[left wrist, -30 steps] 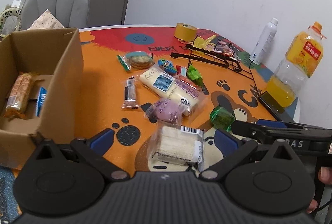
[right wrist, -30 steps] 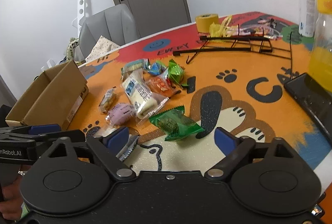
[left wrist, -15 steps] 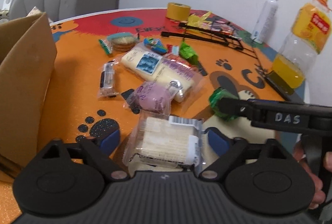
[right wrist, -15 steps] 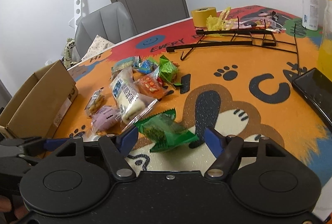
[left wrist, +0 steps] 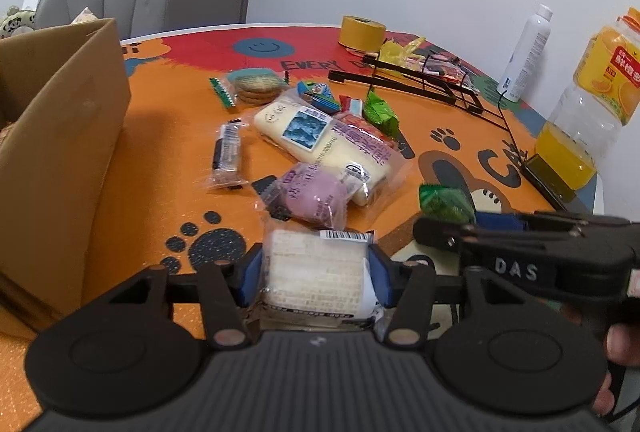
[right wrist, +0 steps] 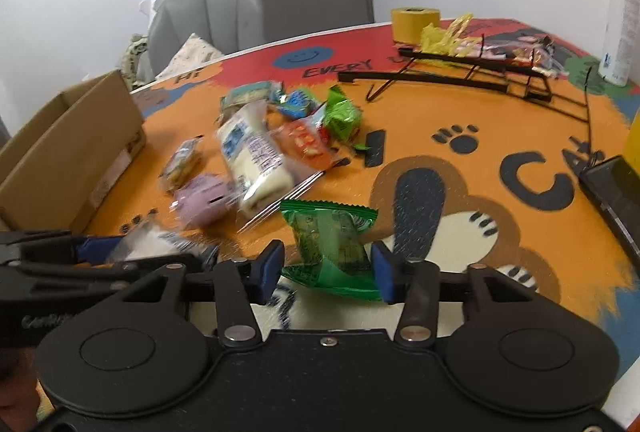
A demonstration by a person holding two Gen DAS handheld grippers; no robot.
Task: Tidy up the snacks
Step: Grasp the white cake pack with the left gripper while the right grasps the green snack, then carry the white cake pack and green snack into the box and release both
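Snacks lie scattered on the bench (left wrist: 152, 152); left gripper (left wrist: 316, 272) jaws are closing around a white wafer pack (left wrist: 316, 272), right gripper (right wrist: 328, 268) jaws around a green packet (right wrist: 328, 240). Contact looks partial; crinkly wrappers could slip free.

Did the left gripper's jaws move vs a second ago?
Yes. The left gripper is closing around the white snack pack, which lies beside the paw print.

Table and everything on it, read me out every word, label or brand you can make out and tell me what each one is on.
"EVERY", then cut off: tablecloth, beside its smiley.
"HI": tablecloth, near the cardboard box.
"CA", cut off: tablecloth, big black letters.
"DAS": right gripper.
Juice bottle label, white spray bottle, snack wrappers, white cake pack barcode: too small or blurred.
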